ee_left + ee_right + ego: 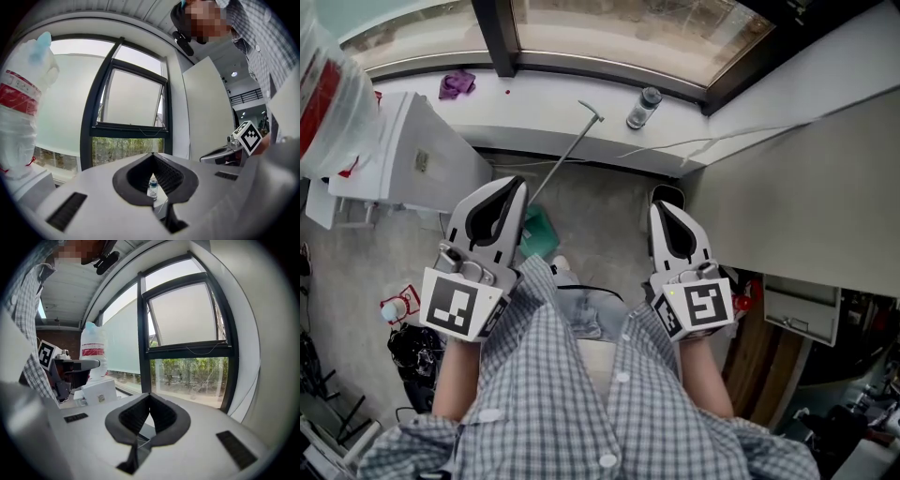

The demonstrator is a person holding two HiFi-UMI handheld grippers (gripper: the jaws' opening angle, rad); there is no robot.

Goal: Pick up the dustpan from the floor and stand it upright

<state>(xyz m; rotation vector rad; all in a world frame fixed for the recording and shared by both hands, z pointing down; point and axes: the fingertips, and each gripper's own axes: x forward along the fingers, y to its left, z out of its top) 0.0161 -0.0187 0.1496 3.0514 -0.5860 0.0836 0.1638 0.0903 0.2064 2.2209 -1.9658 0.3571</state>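
A green dustpan (541,232) rests on the grey floor below the window sill, partly hidden behind my left gripper (516,185). Its long thin handle (567,155) slants up and leans on the sill. In the head view the left gripper is held above the pan with its tip over the handle's lower end, jaws shut and empty. My right gripper (662,206) hovers further right, apart from the dustpan, also shut with nothing in it. In the gripper views the left gripper (152,154) and the right gripper (150,395) have their tips together and face the window; no dustpan shows there.
A small bottle (644,107) and a purple cloth (457,84) lie on the window sill (553,112). A white box-like unit (412,155) stands at the left with a wrapped bundle (328,94) above it. A pale panel (806,178) closes the right side. Clutter and cables (412,347) sit at lower left.
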